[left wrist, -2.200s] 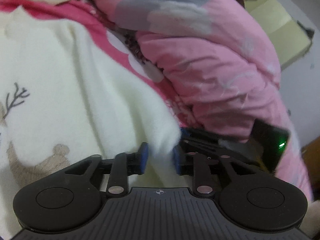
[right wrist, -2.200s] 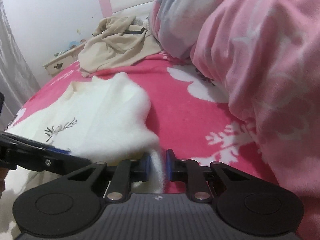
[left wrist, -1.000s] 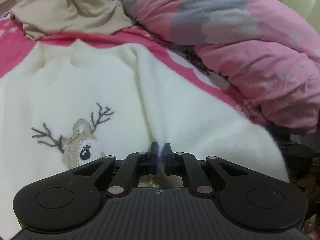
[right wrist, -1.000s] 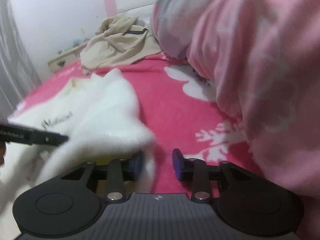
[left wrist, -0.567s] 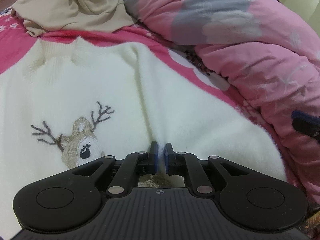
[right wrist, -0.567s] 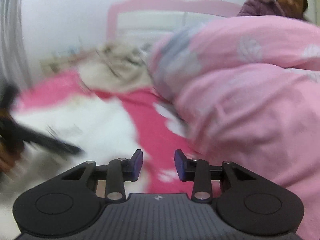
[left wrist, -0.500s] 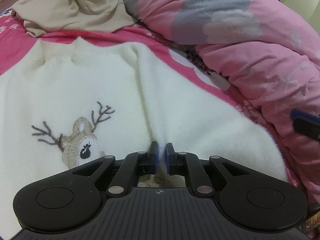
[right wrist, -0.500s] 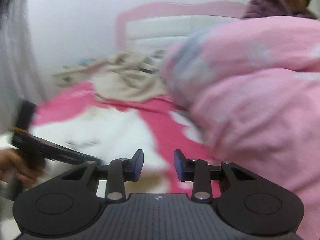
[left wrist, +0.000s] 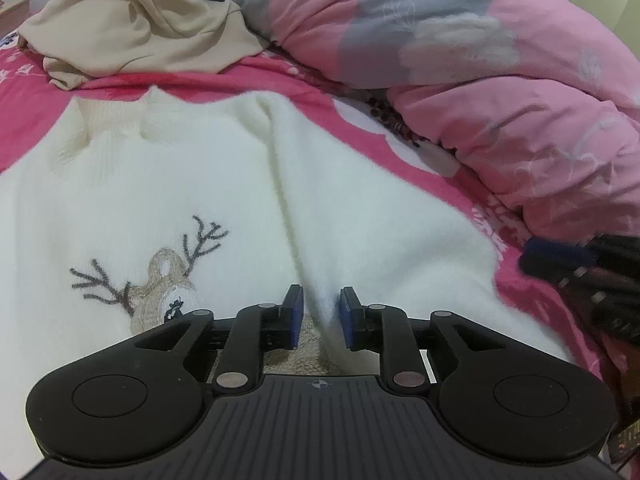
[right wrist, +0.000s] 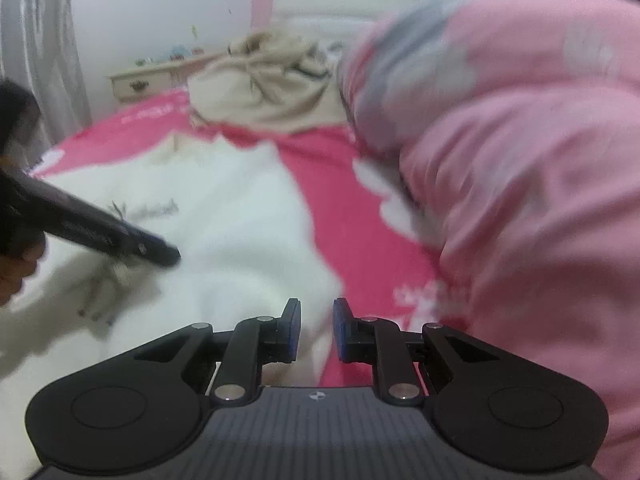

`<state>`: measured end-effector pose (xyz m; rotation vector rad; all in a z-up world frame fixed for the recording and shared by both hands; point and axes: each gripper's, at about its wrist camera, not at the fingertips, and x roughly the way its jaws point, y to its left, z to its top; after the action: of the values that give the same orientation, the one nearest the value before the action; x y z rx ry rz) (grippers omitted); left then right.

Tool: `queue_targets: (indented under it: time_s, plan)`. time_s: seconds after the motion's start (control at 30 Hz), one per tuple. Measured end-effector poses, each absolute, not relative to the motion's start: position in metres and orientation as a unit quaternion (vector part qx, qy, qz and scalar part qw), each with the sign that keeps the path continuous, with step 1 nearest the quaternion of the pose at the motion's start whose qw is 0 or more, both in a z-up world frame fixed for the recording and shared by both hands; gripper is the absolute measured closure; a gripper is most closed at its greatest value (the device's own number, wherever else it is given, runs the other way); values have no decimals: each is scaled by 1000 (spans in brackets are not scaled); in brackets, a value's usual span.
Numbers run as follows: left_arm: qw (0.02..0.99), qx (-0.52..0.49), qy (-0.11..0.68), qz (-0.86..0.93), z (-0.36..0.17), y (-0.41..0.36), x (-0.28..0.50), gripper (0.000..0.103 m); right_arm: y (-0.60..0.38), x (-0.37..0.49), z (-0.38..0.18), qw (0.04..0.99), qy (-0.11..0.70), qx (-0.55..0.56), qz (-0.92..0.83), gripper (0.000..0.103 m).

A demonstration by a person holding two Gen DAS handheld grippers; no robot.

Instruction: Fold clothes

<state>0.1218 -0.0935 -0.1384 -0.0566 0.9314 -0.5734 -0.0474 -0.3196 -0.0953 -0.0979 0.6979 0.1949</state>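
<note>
Left wrist view: the left gripper (left wrist: 320, 316) is seen low in the frame with its jaws a little apart, having just been opening; a soft ridge of the white reindeer sweater (left wrist: 224, 184) rises between the pads, which no longer press on it. The sweater is spread flat across the lower and middle frame on the pink blanket (left wrist: 360, 120), its collar toward the upper left and the reindeer motif (left wrist: 160, 292) just left of the jaws.

Right wrist view: the right gripper (right wrist: 316, 330) is shown at lower centre with its jaws narrowly apart, having just been closing, and nothing is clamped; the sweater's right edge merely lies behind the gap.

The knit is judged light, fluffy and limp: it is expected to sag and stretch when lifted, and a thin pinch may slide out. Firmer holds are likely offered at the hem, a shoulder seam or the cuff, with a thick bunch taken.

Room is judged tight on the right of both frames, where the bulky pink quilt (left wrist: 500, 92) nearly meets the sweater's edge. A crumpled beige garment (left wrist: 136, 20) is heaped beyond the collar at the upper left. More open blanket is seen between sweater and quilt.
</note>
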Motion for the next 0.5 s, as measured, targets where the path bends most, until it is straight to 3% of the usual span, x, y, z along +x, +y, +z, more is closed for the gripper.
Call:
queue_targets:
  time_s: [0.23, 0.5]
  plan:
    - [853, -35, 450, -262, -123, -86, 113, 78, -298, -27, -128, 909, 387, -114, 103, 84]
    - [803, -81, 487, -334, -98, -65, 63, 73, -333, -91, -46, 930, 362, -32, 65, 84]
